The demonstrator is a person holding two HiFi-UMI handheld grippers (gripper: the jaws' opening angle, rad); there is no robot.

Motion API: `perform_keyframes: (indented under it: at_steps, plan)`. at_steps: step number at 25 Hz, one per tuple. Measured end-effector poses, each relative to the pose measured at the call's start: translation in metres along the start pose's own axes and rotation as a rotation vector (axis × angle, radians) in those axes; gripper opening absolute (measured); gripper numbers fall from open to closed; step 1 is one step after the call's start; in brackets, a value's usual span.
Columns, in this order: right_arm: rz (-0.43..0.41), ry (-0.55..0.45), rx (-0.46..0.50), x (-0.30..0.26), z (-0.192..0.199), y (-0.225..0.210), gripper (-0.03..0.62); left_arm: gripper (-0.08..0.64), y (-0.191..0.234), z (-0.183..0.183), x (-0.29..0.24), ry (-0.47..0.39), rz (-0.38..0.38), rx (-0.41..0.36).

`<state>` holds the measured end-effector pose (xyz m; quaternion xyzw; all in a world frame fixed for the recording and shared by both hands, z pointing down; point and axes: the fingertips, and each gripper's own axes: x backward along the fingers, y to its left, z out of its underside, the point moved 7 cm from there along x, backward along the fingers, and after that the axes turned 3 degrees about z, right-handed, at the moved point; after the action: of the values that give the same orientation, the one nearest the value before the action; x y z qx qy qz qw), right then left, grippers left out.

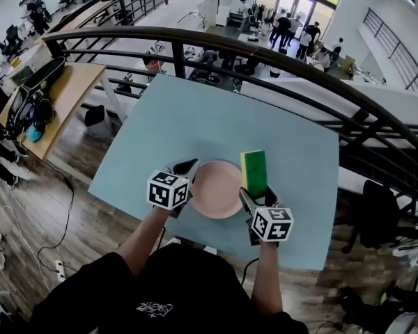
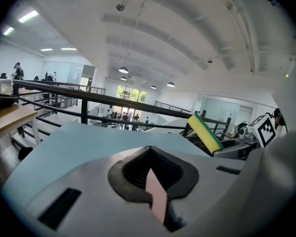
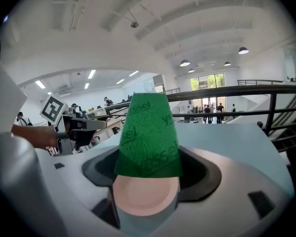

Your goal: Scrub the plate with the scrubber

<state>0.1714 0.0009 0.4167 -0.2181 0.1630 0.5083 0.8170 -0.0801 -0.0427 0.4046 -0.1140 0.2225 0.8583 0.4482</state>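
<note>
At the near edge of the light-blue table [image 1: 153, 117], a person [image 1: 174, 291] in a black top holds both tools. The left gripper [image 1: 187, 167] is clamped on the left rim of the pink plate [image 1: 216, 190]. In the left gripper view the jaws are squeezed together on a thin pink sliver of that rim [image 2: 156, 194]. The right gripper [image 1: 259, 199] pinches the scrubber [image 1: 253, 172], a yellow sponge with a green scouring face that sticks up out of the jaws. In the right gripper view the green pad [image 3: 148, 132] fills the gap between the jaws, with the plate [image 3: 144, 195] just under it.

The plate sits near the person's side of the table, between the two grippers. The scrubber is at the plate's right rim; whether it touches the plate can't be told. The rest of the tabletop is bare blue.

Past the table runs a curved black railing [image 1: 265, 82]. To the left is a wooden desk [image 1: 70, 89] with dark bags on it. Beyond the railing, on a lower floor, people [image 1: 292, 30] stand near glass doors.
</note>
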Motion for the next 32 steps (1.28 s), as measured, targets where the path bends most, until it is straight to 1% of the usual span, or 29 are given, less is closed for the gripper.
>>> perform_keyframes:
  at_steps: [5,9,13,18,22,28,32]
  plan:
    - [0.061,-0.066,0.005,0.009,-0.028,0.01,0.333,0.008,0.004,-0.037,0.003,-0.068,0.064,-0.039]
    - [0.094,-0.115,-0.01,0.016,-0.049,0.017,0.333,0.008,0.012,-0.062,0.005,-0.111,0.108,-0.041]
    - [0.115,-0.182,-0.012,0.026,-0.066,0.035,0.333,0.008,0.019,-0.077,0.017,-0.148,0.131,-0.069]
    - [0.141,-0.251,-0.014,0.034,-0.08,0.046,0.333,0.008,0.02,-0.093,0.025,-0.205,0.168,-0.114]
    - [0.159,-0.294,-0.009,0.04,-0.09,0.052,0.333,0.008,0.02,-0.106,0.034,-0.253,0.178,-0.151]
    - [0.181,-0.34,0.004,0.048,-0.105,0.056,0.333,0.008,0.021,-0.125,0.046,-0.316,0.188,-0.173]
    - [0.192,-0.356,0.014,0.049,-0.112,0.058,0.333,0.008,0.022,-0.133,0.05,-0.341,0.195,-0.195]
